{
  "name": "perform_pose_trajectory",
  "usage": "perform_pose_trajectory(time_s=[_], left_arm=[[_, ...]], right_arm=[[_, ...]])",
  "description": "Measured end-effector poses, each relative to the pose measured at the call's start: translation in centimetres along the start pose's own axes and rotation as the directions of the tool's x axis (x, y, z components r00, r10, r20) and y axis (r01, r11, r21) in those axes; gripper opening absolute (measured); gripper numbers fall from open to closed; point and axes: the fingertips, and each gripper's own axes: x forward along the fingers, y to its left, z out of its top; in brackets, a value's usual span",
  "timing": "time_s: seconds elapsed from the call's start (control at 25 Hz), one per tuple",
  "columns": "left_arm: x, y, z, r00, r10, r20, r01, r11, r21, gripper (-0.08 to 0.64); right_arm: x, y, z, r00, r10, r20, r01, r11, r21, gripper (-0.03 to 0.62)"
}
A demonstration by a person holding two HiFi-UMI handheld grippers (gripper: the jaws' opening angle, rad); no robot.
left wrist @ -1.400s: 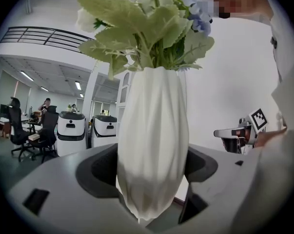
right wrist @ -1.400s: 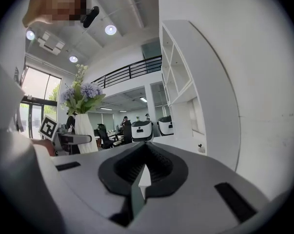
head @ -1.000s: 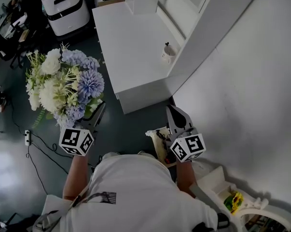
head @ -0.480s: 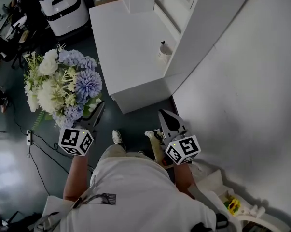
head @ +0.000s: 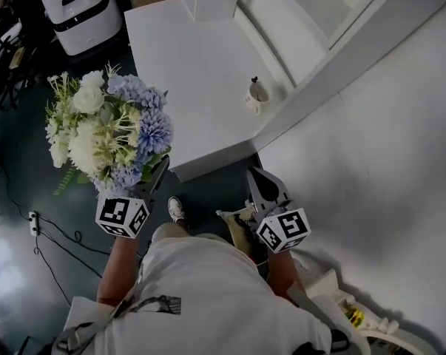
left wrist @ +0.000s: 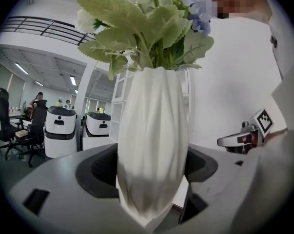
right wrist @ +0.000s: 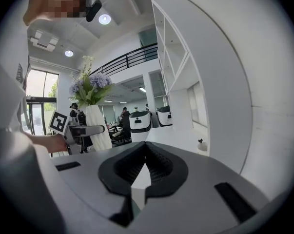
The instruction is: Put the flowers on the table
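A bunch of white and blue flowers (head: 108, 135) stands in a ribbed white vase (left wrist: 154, 140). My left gripper (head: 154, 174) is shut on the vase's body, with a dark pad on each side in the left gripper view. The bouquet hangs over the dark floor, just left of the white table's (head: 200, 72) near corner, and its blooms hide the vase from the head view. My right gripper (head: 265, 185) is lower right of that corner, its pads together with nothing held (right wrist: 146, 150). It points toward the table.
A small white jar (head: 257, 91) sits on the table near the white shelf unit (head: 282, 13). White machines (head: 78, 13) stand at the far left, a white wall (head: 378, 161) runs along the right. A bag of clutter (head: 241, 224) lies by my feet.
The person has stepped toward the table; a shoe has come into view. The flowers have moved right and now reach the table's edge. Both grippers keep their state.
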Motion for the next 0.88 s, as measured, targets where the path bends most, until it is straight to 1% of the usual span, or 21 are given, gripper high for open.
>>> perform_pose_trajectory(time_s=[0.2, 0.4, 0.52, 0.76, 0.88], left_arm=[[0.2, -0.3, 0.0, 0.999, -0.041, 0.004, 0.041, 0.999, 0.007, 0.377], [0.2, -1.7, 0.6, 0.996, -0.082, 0.029, 0.083, 0.996, -0.035, 0.379], [0.4, -2.3, 1.1, 0.993, -0.102, 0.052, 0.105, 0.993, -0.049, 0.378], [0.2, -2.5, 1.3, 0.993, -0.102, 0.051, 0.105, 0.993, -0.056, 0.379], [0.3, -2.3, 1.2, 0.994, -0.094, 0.049, 0.096, 0.994, -0.052, 0.379]], right_arm=[[1.2, 1.3, 1.3, 1.0, 0.008, 0.005, -0.008, 0.999, -0.034, 0.011], [1.1, 2.2, 3.5, 1.0, -0.001, -0.003, 0.0, 0.997, -0.077, 0.011], [0.9, 2.7, 4.7, 1.0, -0.008, -0.005, 0.008, 0.994, -0.108, 0.011], [1.3, 3.4, 4.9, 1.0, 0.011, -0.024, -0.013, 0.994, -0.108, 0.011], [2.2, 3.5, 4.8, 0.999, 0.038, -0.024, -0.041, 0.993, -0.109, 0.011]])
